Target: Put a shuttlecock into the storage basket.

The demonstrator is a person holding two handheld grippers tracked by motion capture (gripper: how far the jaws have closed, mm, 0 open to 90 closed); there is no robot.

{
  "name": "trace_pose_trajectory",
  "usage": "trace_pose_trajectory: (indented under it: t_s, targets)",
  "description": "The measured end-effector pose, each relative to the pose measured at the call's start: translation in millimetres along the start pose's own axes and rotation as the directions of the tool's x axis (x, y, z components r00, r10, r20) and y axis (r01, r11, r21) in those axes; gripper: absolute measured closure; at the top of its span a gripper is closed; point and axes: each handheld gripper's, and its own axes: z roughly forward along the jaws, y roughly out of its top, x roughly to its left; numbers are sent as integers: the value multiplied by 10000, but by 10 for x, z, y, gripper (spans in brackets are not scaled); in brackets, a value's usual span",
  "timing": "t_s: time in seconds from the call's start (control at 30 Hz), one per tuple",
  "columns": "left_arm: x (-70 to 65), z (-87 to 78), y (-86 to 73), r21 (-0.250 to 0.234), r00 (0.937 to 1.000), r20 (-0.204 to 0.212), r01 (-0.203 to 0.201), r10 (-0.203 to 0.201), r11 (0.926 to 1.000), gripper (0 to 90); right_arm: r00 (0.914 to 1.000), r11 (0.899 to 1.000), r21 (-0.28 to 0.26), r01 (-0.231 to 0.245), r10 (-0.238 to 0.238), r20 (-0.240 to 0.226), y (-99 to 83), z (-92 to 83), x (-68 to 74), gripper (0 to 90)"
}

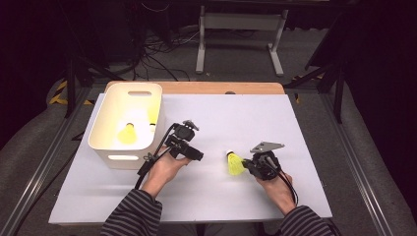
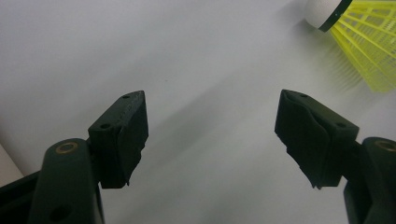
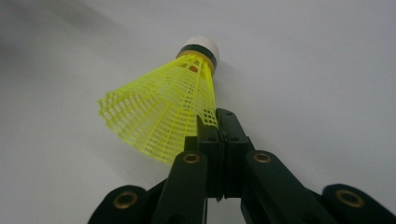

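Observation:
A yellow shuttlecock [image 1: 235,163] with a white cork tip lies just above the white table, its skirt edge pinched in my right gripper [image 1: 250,165], whose jaws are shut on it. In the right gripper view the shuttlecock [image 3: 163,109] points away with its cork uppermost and my right gripper [image 3: 218,122] clamps the skirt's rim. My left gripper [image 1: 199,156] is open over bare table at centre-left, with nothing between its jaws. The left gripper view has my left gripper [image 2: 212,135] with its jaws wide apart, and the shuttlecock [image 2: 362,35] at the upper right corner.
A white bin [image 1: 109,110] stands at the table's back left with two yellow shuttlecocks [image 1: 129,133] inside. The white table [image 1: 246,115] has a wooden strip along its far edge. Cables trail from both grippers toward the person's striped sleeves.

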Motion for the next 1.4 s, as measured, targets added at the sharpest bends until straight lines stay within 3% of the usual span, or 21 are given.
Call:
trace_pose_trajectory:
  t_s: [0.5, 1.4]
  targets:
    - [-16, -13, -7, -71, 9999, 129, -16, 17, 10000, 266, 9999, 9999, -25, 108, -108, 32, 296, 90, 72, 898]
    - [-49, -48, -13, -78, 9995, 309, -72, 75, 9999, 268, 9998, 9997, 203, 154, -151, -142, 557, 301, 204, 899]
